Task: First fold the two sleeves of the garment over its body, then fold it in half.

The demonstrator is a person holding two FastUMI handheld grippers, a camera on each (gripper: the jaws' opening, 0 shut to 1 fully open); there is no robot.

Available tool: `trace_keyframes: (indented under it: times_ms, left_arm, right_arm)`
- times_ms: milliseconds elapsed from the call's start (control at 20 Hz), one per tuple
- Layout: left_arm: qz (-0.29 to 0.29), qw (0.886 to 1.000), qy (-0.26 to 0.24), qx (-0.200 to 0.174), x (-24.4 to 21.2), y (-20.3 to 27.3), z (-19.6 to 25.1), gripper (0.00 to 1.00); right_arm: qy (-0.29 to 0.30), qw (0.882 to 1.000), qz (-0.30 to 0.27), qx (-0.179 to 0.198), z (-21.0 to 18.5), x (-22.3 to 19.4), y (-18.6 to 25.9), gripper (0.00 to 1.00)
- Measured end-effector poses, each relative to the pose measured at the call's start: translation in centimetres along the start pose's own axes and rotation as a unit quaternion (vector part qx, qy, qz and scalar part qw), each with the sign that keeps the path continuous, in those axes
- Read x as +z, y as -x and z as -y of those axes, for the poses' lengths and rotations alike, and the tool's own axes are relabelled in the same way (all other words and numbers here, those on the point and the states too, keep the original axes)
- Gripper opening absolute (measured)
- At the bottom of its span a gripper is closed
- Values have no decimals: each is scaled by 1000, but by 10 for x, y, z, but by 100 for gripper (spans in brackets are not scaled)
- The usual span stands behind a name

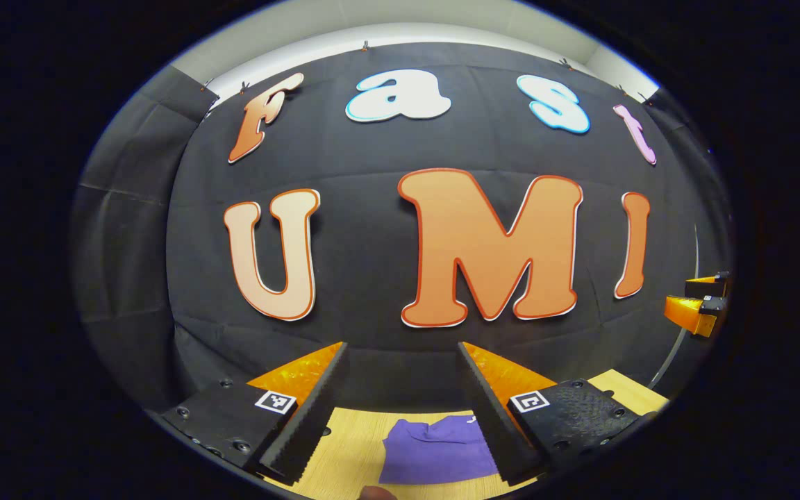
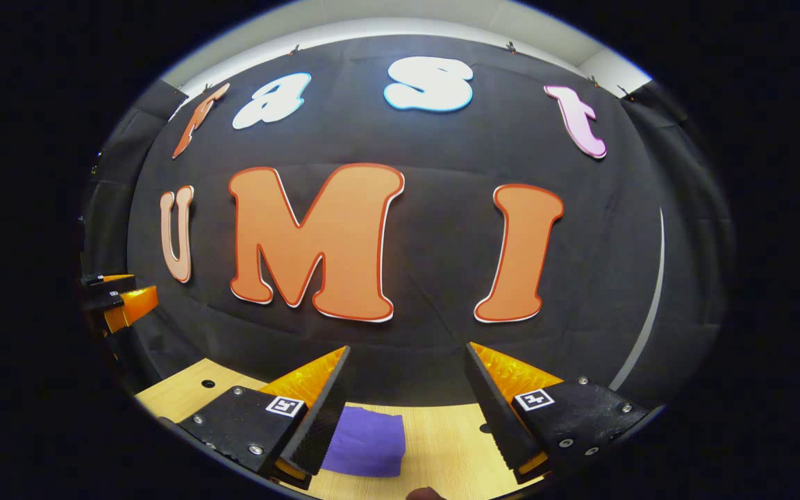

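Nearest in the left gripper view, the left claw (image 1: 403,410) is up in the air with its two toothed black fingers spread wide, nothing between them. Each finger carries a small square marker on its black base and an orange panel behind the pad. Just beyond and below those fingers lies the purple garment (image 1: 435,451), and here it is already a compact folded bundle, flat on the pale wooden bench (image 1: 355,444). Its far edge looks a little rumpled; the rest sits smooth. The claw is well clear of the garment, hovering above it, not touching.

Over to the right gripper view: the right claw (image 2: 407,410) is likewise held wide apart and empty, lifted off the bench (image 2: 442,434). The garment (image 2: 365,432) shows as a neat purple rectangle, partly tucked behind that claw's left-hand finger, with bare wood stretching away from the garment toward the other finger. A few small dark holes dot the bench surface near the garment.

Farther out from the garment, each camera catches the other claw at the rim of its picture: the right claw (image 1: 702,302) off to one side in the left gripper view, the left claw (image 2: 119,302) at the opposite side in the right gripper view, both showing orange and black.

Beyond the bench hangs the booth's black cloth wall (image 1: 372,264).
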State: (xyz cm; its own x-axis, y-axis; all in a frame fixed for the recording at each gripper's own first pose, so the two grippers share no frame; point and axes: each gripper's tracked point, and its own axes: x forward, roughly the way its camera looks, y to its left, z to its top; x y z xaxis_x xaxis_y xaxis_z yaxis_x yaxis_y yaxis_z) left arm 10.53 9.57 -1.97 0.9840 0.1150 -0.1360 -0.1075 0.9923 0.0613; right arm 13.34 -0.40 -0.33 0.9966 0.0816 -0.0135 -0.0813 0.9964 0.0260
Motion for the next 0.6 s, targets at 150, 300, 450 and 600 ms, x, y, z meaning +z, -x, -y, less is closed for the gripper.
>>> trace_keyframes:
  times_ms: [150, 300, 450, 600]
  left_arm:
    - [3, 1000, 3, -3, 1, 21, 2, 96]
    - [-2, 1000, 29, -2, -8, 38, 6, 96]
    - [-18, 997, 69, -10, -24, 47, 13, 96]
    - [-20, 997, 72, -3, -36, 58, 10, 97]
  right_arm:
    - [6, 1000, 10, 14, -13, 5, 22, 94]
    - [13, 999, 27, 13, -21, 6, 38, 94]
    - [16, 999, 40, 21, -26, 6, 55, 94]
    - [15, 999, 41, 32, -36, 0, 61, 94]
